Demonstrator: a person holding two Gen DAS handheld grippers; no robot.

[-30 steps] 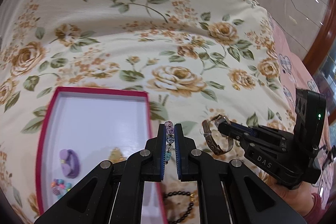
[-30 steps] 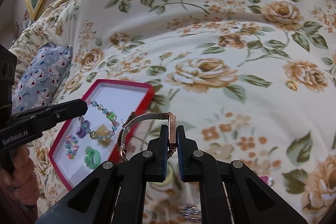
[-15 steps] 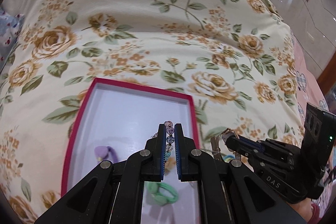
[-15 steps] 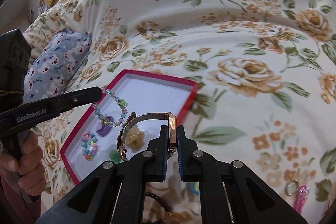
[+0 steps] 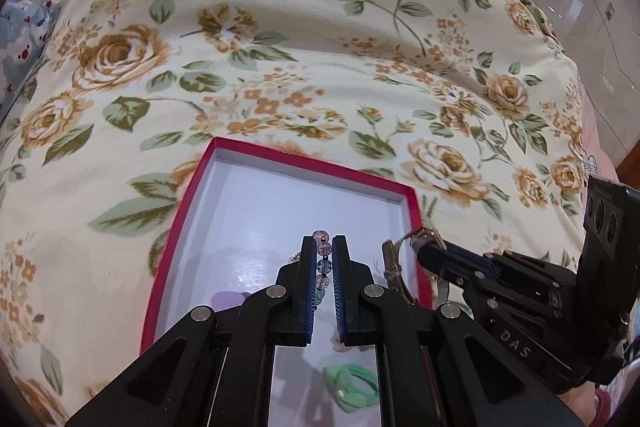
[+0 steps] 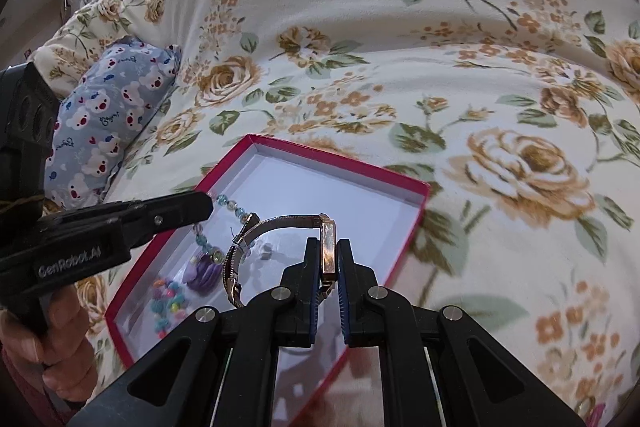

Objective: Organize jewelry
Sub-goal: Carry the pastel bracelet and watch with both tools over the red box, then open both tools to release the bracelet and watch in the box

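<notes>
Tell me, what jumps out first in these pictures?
A red box with a white inside lies on a bed of rose-print quilt. Over it, the right gripper pinches a watch by its case, and the left gripper pinches a bead bracelet that dangles toward the box. Small colourful trinkets already lie in the box's near end.

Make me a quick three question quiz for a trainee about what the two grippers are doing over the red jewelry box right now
1. True or false: the left gripper is open.
2. What does the right gripper hold? A) watch B) purple ring C) green ring
3. Fill in: the beaded bracelet hangs over the red ____.

Key: 1. False, it is shut on the beaded bracelet. 2. A, the watch. 3. box.
</notes>
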